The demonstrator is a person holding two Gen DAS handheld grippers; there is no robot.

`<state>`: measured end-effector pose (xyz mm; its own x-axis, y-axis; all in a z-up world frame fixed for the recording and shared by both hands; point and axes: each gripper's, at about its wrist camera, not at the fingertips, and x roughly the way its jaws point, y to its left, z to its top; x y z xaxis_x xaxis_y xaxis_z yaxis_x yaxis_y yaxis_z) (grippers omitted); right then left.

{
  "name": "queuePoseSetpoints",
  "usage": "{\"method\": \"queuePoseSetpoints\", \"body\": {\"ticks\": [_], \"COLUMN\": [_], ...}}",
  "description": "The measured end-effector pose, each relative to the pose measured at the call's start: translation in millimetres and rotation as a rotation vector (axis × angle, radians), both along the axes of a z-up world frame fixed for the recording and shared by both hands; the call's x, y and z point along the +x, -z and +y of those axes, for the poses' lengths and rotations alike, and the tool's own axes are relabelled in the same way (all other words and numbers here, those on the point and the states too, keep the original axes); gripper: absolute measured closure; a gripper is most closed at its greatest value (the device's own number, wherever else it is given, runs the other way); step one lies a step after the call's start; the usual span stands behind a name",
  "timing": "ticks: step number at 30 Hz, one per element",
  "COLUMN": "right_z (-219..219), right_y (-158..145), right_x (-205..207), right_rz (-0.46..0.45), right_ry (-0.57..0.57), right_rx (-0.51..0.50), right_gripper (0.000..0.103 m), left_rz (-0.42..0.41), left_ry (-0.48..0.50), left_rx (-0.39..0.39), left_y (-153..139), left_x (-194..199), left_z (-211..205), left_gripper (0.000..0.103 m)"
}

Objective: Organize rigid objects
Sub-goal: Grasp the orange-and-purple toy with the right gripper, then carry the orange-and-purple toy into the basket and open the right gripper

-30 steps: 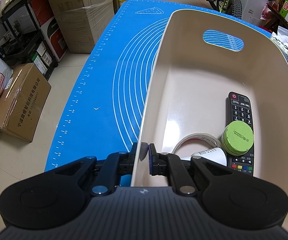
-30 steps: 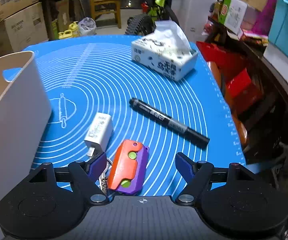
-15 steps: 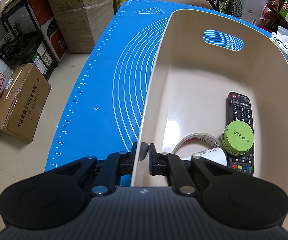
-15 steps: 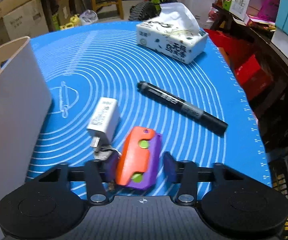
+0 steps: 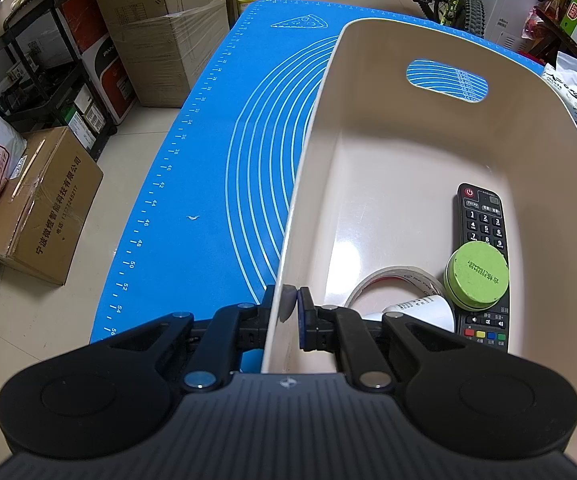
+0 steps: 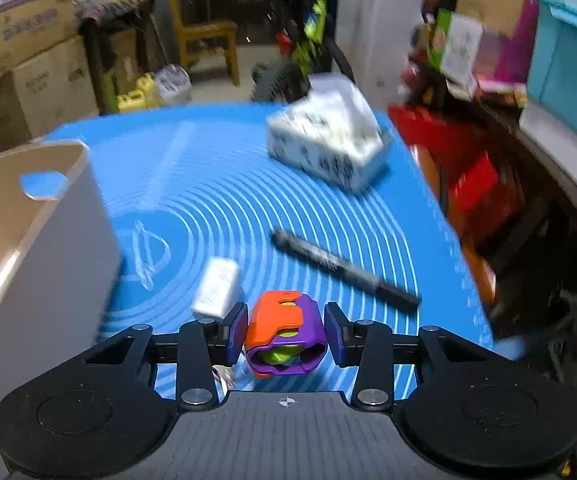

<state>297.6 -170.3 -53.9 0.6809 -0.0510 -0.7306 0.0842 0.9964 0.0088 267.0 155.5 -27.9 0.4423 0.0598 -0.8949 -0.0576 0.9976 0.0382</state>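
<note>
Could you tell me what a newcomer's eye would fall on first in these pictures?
Probably the orange and purple toy, clamped in the right gripper above the blue mat. Next, the beige bin, whose near wall the left gripper pinches, with a remote, a green lid and a tape roll inside.

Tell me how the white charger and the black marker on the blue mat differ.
The charger is white, short and blocky; the marker is black, long and thin. The charger lies near the beige bin; the marker lies farther from it, slanting across the mat. Both lie loose on the mat, outside the bin, ungripped.
</note>
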Motion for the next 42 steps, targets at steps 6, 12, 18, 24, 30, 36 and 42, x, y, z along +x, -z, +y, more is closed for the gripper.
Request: {"method": "queuePoseSetpoints", "body": {"ticks": [6, 12, 18, 24, 30, 36, 42], "right_z": [25, 65, 111, 150, 178, 194, 193], "right_y": [-47, -83, -85, -75, -53, -26, -16], "right_x": [-6, -12, -8, -8, 0, 3, -1], "right_rz": [-0.139, -0.248, -0.246, -0.189, -0.075, 0.057, 0.1], "right_ry": [-0.077, -0.202, -0.333, -0.439, -0.496, -0.521, -0.528], "right_rx": [0.029, 0.057, 0.081, 0.08, 0.038, -0.015, -0.04], "right_gripper": [0.056, 0.055, 0.055, 0.056, 0.056, 0.056, 0.053], "left_rz": [0.0, 0.0, 0.0, 0.0, 0.0, -0.001, -0.001], "left_ry": [0.001, 0.001, 0.0, 0.0, 0.0, 0.001, 0.002], "left_rx": [0.001, 0.002, 0.001, 0.002, 0.002, 0.004, 0.004], "left_y": [0, 0, 0, 0, 0, 0, 0], "left_x": [0, 0, 0, 0, 0, 0, 0], "left_z": [0, 0, 0, 0, 0, 0, 2], "left_gripper": [0.092, 0.092, 0.092, 0.092, 0.092, 0.092, 0.092]}}
